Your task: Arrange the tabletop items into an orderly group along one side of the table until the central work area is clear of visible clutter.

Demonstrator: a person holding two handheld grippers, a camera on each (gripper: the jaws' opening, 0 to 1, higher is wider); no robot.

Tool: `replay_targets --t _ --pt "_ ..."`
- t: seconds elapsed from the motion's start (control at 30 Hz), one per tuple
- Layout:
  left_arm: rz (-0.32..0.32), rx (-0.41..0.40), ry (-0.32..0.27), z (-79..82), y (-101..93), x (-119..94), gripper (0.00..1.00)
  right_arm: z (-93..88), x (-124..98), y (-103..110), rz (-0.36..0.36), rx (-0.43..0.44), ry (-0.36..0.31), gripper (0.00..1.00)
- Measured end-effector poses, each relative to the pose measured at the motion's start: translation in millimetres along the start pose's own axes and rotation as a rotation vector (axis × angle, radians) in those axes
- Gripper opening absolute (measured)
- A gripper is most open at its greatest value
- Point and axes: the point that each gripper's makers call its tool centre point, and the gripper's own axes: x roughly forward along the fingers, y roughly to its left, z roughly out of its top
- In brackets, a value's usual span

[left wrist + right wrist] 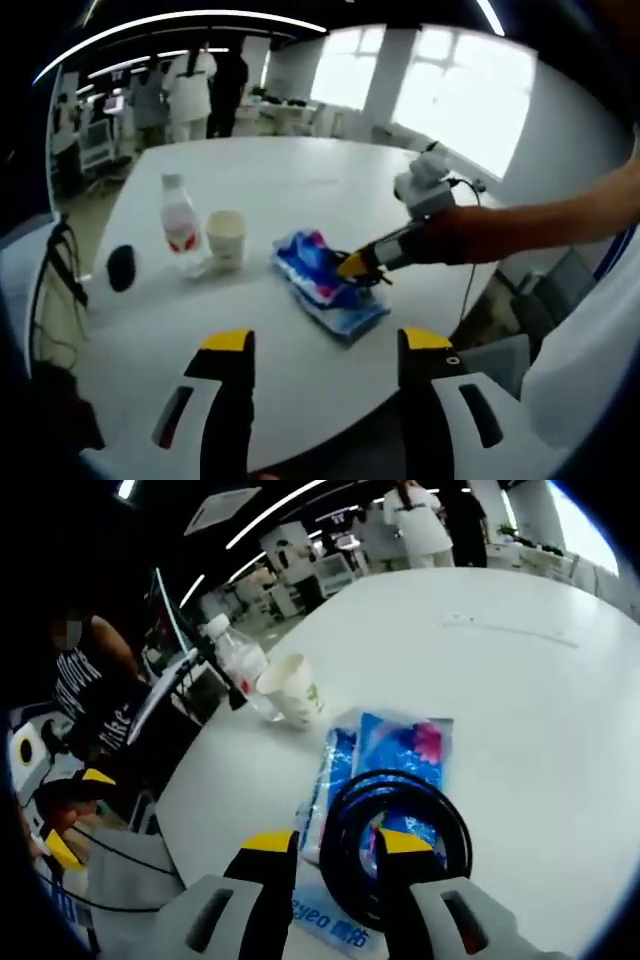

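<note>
On the white round table (300, 180) a clear bottle (180, 215) with a red label stands beside a white paper cup (226, 237). Left of them lies a small black object (120, 267). A blue tissue pack (325, 282) lies nearer the front edge. My right gripper (354, 265) reaches in from the right over the pack. In the right gripper view that gripper (335, 842) is shut on a coiled black cable (395, 778), held over the blue pack (400, 742). The cup (295, 690) and bottle (240, 660) sit beyond. My left gripper (325, 345) is open with nothing between its jaws, short of the pack.
The table's near edge (300, 455) runs just under my left jaws. A black chair (60, 290) stands at the left side. A seated person (95, 690) is beside the table, and several people stand far behind it (190, 90). The far half of the tabletop is bare.
</note>
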Motion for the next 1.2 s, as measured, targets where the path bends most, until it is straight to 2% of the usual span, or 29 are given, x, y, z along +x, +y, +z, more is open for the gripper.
replay_targets --t 0.17,0.43,0.53,0.7,0.87,1.2 --pt "0.002 -0.006 -0.001 -0.6 3.1 2 0.57 0.3 -2 6 0.001 0.073 -0.003 0.29" --pt "0.009 -0.012 0.000 -0.1 4.0 1 0.56 0.0 7 4 -0.001 0.140 0.010 0.27" --pt "0.013 -0.015 0.004 -1.1 4.7 0 0.56 3.0 10 4 0.003 0.231 -0.015 0.24" --pt "0.021 -0.024 0.007 -4.1 7.0 -3 0.56 5.0 15 -5 -0.009 0.236 -0.005 0.18" --pt "0.028 -0.031 0.010 -5.7 8.2 -4 0.56 5.4 14 -5 -0.007 0.242 -0.002 0.15" --pt "0.036 -0.036 0.008 -4.9 11.0 -5 0.55 3.1 -3 -5 0.014 0.280 -0.049 0.09"
